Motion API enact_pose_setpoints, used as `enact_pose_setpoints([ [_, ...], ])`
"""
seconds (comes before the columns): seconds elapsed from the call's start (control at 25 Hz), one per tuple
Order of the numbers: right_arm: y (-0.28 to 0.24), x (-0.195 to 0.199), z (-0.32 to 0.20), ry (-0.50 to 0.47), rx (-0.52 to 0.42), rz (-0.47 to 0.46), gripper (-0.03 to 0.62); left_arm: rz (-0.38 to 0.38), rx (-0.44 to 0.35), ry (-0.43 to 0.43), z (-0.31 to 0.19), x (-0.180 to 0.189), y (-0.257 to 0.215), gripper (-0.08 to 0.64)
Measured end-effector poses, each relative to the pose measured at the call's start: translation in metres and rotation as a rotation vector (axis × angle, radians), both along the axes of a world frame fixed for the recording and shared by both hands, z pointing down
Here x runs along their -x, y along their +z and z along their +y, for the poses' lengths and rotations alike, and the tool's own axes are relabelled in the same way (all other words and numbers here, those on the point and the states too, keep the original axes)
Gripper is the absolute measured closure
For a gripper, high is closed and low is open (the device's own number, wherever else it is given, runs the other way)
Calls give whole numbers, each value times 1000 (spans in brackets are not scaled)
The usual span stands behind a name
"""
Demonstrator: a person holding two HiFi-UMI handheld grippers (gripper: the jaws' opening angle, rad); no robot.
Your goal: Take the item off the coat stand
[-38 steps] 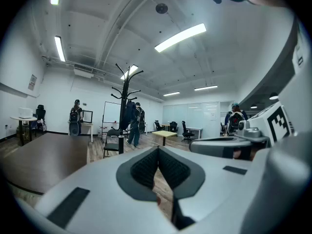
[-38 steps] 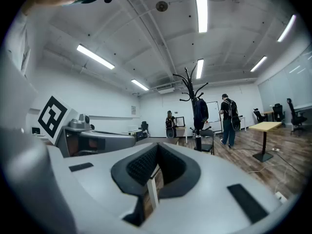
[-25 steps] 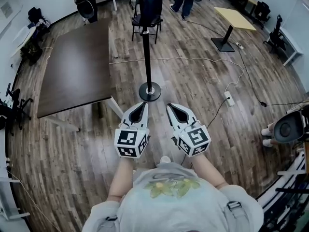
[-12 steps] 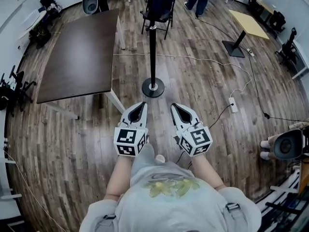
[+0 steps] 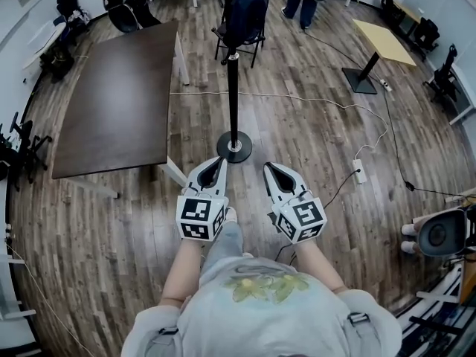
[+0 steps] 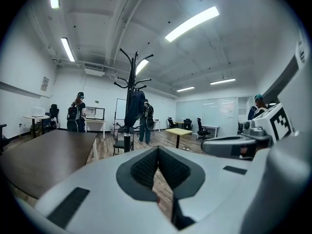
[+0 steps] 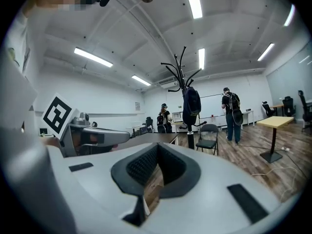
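A black coat stand rises from a round base on the wood floor just ahead of me. A dark blue bag hangs from its upper hooks; it also shows as the dark bag in the left gripper view and the dark bag in the right gripper view. My left gripper and right gripper are held side by side in front of my chest, a step short of the base. Both are shut with nothing between the jaws.
A long dark table stands at the left of the stand. A folding chair sits behind the pole. A yellow table is at the far right. Cables and a power strip lie on the floor. People stand at the far wall.
The view has shifted slightly and the coat stand's base now lies a little nearer my grippers. Both grippers keep their pose and stay shut.
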State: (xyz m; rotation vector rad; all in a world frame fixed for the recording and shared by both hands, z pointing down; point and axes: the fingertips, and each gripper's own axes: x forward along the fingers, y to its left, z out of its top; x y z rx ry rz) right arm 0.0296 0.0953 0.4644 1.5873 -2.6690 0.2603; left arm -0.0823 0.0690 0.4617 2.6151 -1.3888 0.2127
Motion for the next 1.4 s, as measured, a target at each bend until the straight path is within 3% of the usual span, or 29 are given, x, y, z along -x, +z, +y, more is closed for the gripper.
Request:
enact_pose_setpoints([
  [0.6,-26,13,-159,51,-35,6,584,-3,-33,64,-165,12,-27,543],
  [1.0,-25,21,-211,93,-41,21,584,22,-76,156,-220,-2,-41,543],
  [1.4,-41,3,-245,115,-80,39,584,29,-96,170,-254,-16,-53,543],
])
